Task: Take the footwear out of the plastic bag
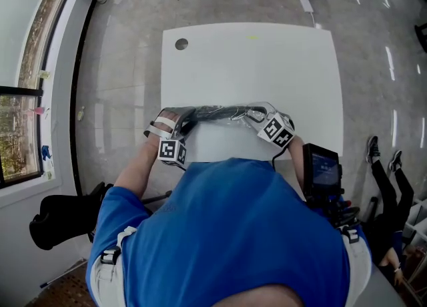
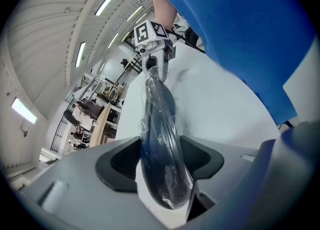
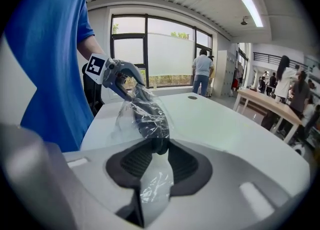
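Note:
A dark piece of footwear wrapped in a clear plastic bag hangs stretched between my two grippers, just above the near edge of the white table. My left gripper is shut on one end of the footwear through the plastic, which fills the gap between the pads. My right gripper is shut on the other end, where crinkled plastic runs between its pads and the dark tip sits at their front. Each gripper shows in the other's view: right gripper, left gripper.
A round hole sits at the table's far left corner. A black device rides at my right side and a dark chair stands on the floor at left. People stand by the windows and a wooden table is beyond.

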A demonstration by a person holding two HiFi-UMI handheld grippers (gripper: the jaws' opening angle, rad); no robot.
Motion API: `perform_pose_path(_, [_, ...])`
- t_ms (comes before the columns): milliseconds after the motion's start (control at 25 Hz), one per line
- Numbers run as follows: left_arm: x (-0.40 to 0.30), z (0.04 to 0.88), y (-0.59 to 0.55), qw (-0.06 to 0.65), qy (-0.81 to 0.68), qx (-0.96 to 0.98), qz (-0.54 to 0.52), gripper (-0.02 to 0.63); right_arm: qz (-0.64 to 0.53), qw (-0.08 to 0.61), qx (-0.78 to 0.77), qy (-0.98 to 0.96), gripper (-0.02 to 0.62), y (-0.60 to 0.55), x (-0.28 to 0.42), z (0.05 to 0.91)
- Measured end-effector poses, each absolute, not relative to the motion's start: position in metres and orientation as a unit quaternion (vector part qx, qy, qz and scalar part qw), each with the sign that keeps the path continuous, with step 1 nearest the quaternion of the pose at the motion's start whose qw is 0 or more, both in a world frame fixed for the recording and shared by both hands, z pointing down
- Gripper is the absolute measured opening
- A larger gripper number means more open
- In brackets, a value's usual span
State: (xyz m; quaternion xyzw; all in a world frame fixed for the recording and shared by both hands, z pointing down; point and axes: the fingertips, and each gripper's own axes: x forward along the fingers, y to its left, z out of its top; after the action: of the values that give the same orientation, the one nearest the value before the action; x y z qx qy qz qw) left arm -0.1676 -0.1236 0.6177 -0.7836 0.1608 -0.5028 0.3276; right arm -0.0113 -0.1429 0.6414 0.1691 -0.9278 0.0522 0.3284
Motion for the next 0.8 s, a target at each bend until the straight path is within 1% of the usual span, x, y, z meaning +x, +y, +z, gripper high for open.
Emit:
perform_pose_path(240, [-0.172,0.623,-0.134,0.328,0.159,-0.78,-0.509,0.244,0.038,0.346,0.178,-0.92,0.082,-0.142,0.012,0.647])
perform_pose_path(520, [-0.174,0.626,-0.145,0.32,0.168,-0.782,-0.509,0.192,0.049,0.371,0.208,-0.904,0.08,-0.145,0.057,0.662])
perform_pose_path(640, [-0.175,0.628,-0.148,0.318,0.172,-0.781,-0.509,0.178,0.051,0.379,0.213,-0.899,0.08,-0.145,0.066,0.666])
perform_pose_path(800, [-0.174,0.628,-0.149,0.313,0.174,-0.782,-0.51,0.163,0.042,0.408,0.207,-0.888,0.09,-0.144,0.072,0.668])
